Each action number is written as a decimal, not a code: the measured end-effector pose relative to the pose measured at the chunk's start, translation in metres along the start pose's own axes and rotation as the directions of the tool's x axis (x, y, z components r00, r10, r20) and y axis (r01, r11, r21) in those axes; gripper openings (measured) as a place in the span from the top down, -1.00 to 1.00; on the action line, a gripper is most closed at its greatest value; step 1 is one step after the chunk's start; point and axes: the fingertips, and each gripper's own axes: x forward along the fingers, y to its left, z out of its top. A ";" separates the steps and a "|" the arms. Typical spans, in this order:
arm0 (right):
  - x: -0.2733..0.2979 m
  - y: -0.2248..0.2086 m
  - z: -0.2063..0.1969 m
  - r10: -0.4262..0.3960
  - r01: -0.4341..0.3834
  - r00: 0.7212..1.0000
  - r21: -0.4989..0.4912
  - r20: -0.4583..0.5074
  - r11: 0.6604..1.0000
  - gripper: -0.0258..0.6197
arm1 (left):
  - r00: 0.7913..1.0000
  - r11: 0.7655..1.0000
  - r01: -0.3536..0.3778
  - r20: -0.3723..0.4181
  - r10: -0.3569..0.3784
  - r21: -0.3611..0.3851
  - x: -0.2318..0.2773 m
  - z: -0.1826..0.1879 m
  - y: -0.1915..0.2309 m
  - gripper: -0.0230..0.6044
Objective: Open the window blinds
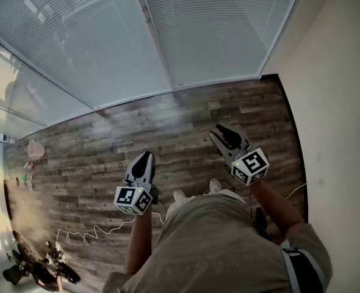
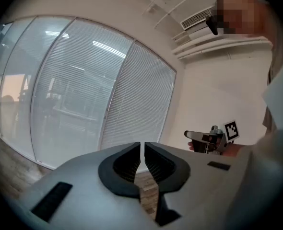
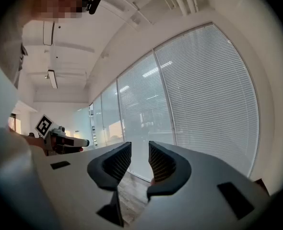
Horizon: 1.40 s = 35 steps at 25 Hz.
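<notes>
Lowered white slatted blinds (image 1: pixel 216 29) cover the tall window panes ahead, seen too as blinds (image 2: pixel 136 99) and blinds (image 3: pixel 208 90). My left gripper (image 1: pixel 144 157) is held level over the wooden floor, well short of the window. Its jaws are shut to a thin slit with nothing in them, as the left gripper view (image 2: pixel 142 145) shows. My right gripper (image 1: pixel 219 130) is held further forward and to the right, near the wall corner. Its jaws (image 3: pixel 139 147) stand open and empty. Neither gripper touches the blinds. No cord or wand shows.
A white wall (image 1: pixel 345 102) runs along the right. Wooden floor (image 1: pixel 168 121) reaches to the window sill. A white cable (image 1: pixel 88 232) trails at lower left near dark equipment (image 1: pixel 39 270). A pink object (image 1: pixel 36 148) sits at the far left. The person's shoes (image 1: pixel 195 192) are below.
</notes>
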 end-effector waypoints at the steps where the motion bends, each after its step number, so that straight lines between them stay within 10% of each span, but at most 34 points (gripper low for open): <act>1: -0.002 -0.001 0.000 0.001 -0.001 1.000 0.001 0.001 1.000 0.55 | 1.000 1.000 -0.003 0.000 0.003 -0.002 0.000 -0.001 -0.002 0.79; 35: -0.085 -0.084 0.001 0.060 -0.058 0.997 -0.029 0.057 0.998 0.54 | 0.991 0.993 -0.112 0.075 0.110 0.022 0.051 -0.021 -0.088 0.79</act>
